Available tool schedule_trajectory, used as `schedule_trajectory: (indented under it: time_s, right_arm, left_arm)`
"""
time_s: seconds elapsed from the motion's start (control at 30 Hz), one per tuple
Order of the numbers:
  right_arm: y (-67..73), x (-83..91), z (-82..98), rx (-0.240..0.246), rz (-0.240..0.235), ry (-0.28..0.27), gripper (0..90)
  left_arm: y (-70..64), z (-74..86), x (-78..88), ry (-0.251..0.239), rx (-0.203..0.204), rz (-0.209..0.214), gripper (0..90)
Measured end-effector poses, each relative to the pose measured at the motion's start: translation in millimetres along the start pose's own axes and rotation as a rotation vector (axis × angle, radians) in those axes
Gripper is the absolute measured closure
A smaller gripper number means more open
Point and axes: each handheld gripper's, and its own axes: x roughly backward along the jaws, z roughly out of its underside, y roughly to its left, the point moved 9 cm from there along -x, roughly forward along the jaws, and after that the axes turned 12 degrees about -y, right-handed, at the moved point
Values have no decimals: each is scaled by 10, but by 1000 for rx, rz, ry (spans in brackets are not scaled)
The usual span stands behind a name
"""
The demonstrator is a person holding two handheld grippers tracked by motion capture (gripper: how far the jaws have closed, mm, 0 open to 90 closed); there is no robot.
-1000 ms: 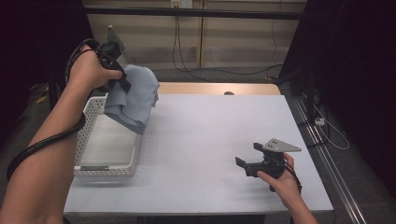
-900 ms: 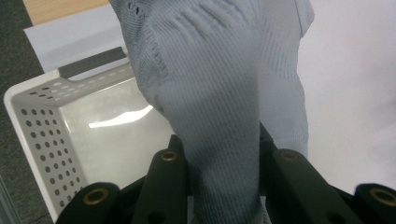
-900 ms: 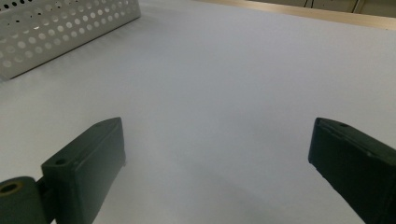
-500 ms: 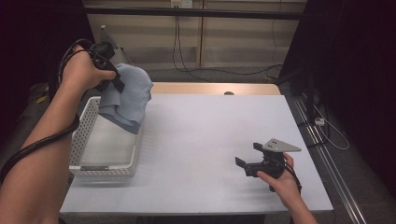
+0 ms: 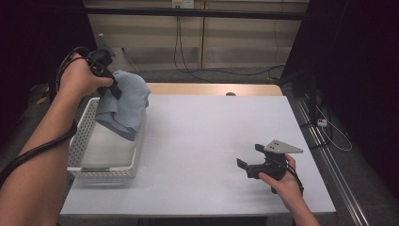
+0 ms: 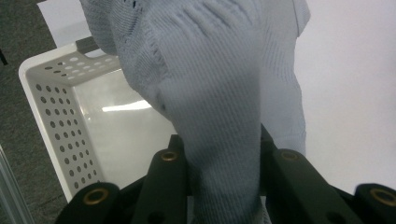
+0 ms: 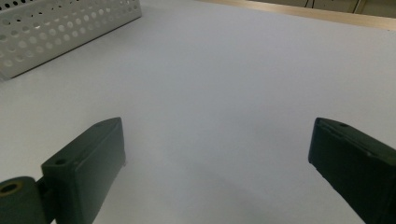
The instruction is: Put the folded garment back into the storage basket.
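No brand or readable writing shows on anything here; the dark strip on the basket's near wall is too small to read. Count one cloth, one basket, two grippers.

Nearest you, at about four o'clock on the white table [image 5: 211, 141], your right gripper [image 5: 248, 164] sits low over the surface in your right hand [image 5: 282, 181], its grey three-cornered plate on top. In the right gripper view its two black jaws stand wide apart with nothing but bare tabletop between them, touching nothing.

At about nine o'clock lies the white perforated plastic basket [image 5: 77, 141], its floor bare.

Farther off, toward ten o'clock, your left gripper [image 5: 109, 84] is raised above the basket's far end in your left hand [image 5: 82, 80]. Its jaws are clamped on the light blue ribbed knit cloth [image 5: 124, 103]; the left gripper view shows the fabric bunched between both jaws. The cloth hangs down from the grip, its lower folds over the basket's right-hand wall, partly above the table edge beside it.
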Motion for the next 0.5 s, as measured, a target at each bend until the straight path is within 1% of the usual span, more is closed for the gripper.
schedule_trajectory:
  time_s: [0.17, 0.23, 0.37, 0.5]
  right_arm:
    - [4, -2, 2, 2, -1, 0, 38]
    - [1, 0, -1, 0, 1, -1, 38]
    - [0, 1, 0, 1, 1, -1, 38]
    - [5, 1, -1, 2, 0, -2, 38]
  left_arm:
    - [47, 60, -45, 10, 10, 0, 745]
    - [63, 78, -55, 12, 8, 1, 745]
    - [89, 110, -82, 11, 24, 6, 745]
    - [117, 137, -102, 16, 22, 4, 745]
